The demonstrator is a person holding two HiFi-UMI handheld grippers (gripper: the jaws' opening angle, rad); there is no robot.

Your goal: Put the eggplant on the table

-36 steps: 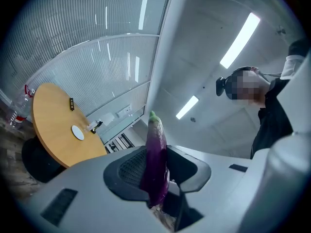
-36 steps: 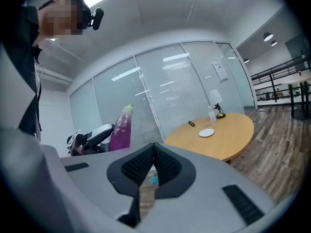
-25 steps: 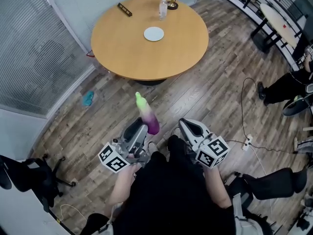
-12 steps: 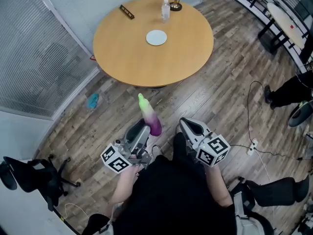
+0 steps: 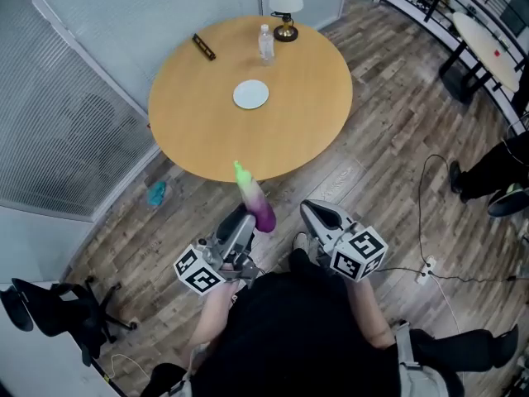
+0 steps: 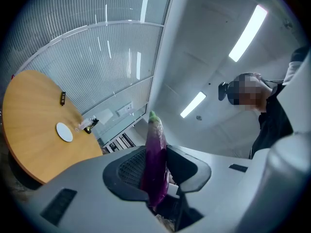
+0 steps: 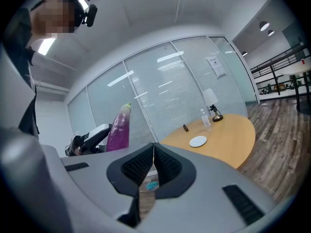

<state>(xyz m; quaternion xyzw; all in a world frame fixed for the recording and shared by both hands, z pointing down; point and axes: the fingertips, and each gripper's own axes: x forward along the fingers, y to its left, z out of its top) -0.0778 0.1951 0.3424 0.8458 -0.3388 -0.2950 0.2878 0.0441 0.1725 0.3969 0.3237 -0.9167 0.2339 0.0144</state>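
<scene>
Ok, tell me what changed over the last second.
The person walked closer to the table: the green tip of the eggplant now overlaps its near edge in the head view. The left gripper still clamps the eggplant; the right gripper stays shut and empty. Plate, bottle and lamp haven't moved.

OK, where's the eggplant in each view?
Head view: eggplant lower centre, green tip at the table edge.
Left gripper view: bottom centre, clamped between the jaws.
Right gripper view: left of centre, above the jaws.
Shared landmark: plate on the table, in all three views.
</scene>
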